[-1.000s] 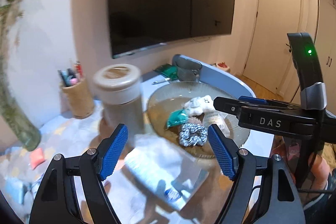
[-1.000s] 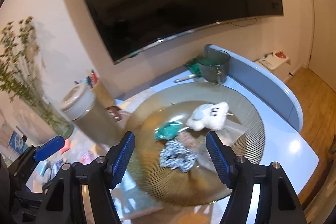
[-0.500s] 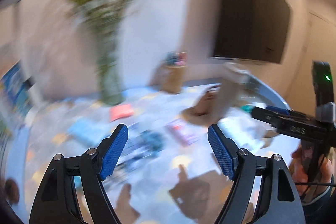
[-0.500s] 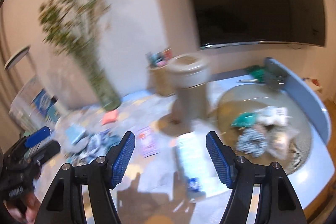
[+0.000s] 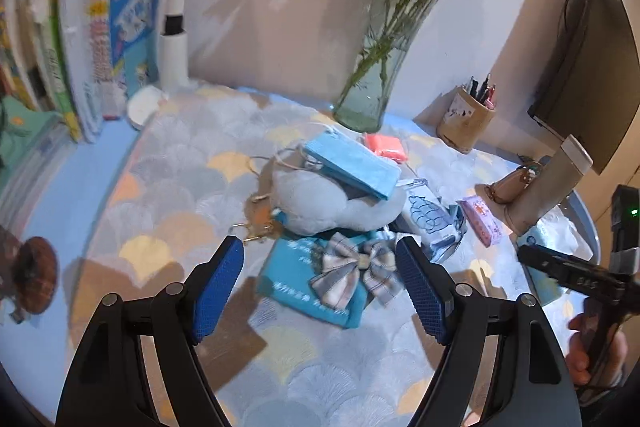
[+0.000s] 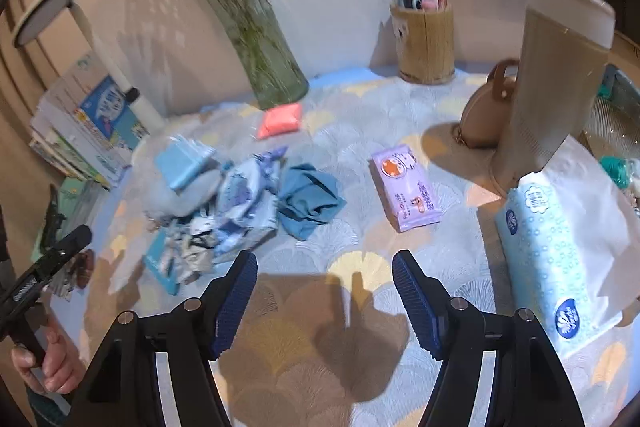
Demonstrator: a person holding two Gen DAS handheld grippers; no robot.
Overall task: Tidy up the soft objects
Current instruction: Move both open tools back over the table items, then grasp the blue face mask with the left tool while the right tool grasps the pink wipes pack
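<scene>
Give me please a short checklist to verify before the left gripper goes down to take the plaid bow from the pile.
1. Left gripper open: ok, jaws apart and holding nothing.
2. Plaid bow in line with the jaws: ok, it sits between the two pads, slightly toward the right one.
3. Bow free on top: ok, it lies on the teal packet, nothing covers it.
4. Risk of taking the packet too: cannot tell whether the bow is attached to it.
5. Right gripper out of the way: ok, open and over bare cloth, beside the pile.
6. Grey plush and blue mask clear of the path: ok, both lie behind the bow.
</scene>
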